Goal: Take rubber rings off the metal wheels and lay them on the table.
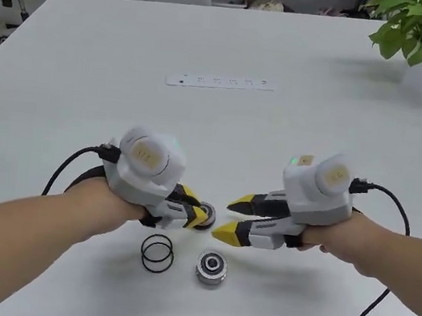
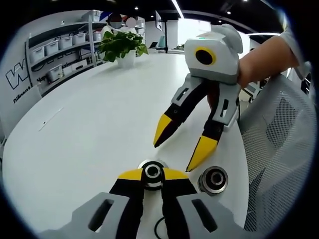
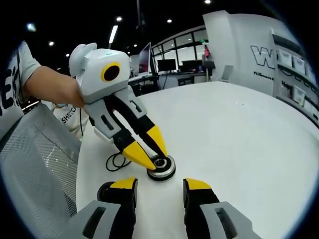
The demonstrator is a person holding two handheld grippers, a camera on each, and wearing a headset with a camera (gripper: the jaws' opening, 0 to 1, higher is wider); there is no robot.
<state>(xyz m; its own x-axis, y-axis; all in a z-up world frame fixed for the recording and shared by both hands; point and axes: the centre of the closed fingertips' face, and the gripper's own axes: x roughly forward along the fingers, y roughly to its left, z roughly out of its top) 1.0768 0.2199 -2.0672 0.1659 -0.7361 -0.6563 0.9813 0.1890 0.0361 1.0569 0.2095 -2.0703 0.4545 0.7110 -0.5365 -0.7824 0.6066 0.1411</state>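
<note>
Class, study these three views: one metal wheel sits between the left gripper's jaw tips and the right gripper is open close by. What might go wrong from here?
1. The left gripper holds the wheel only at its jaw tips; a tug from the open right gripper may twist it loose.
2. The second wheel and the rings lie loose near the table edge; a knock could send them off.

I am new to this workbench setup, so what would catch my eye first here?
The left gripper pinches a metal wheel near the front edge of the white table, and the open right gripper points at it from close by. Just in front lie two black rubber rings and a second wheel.
</note>
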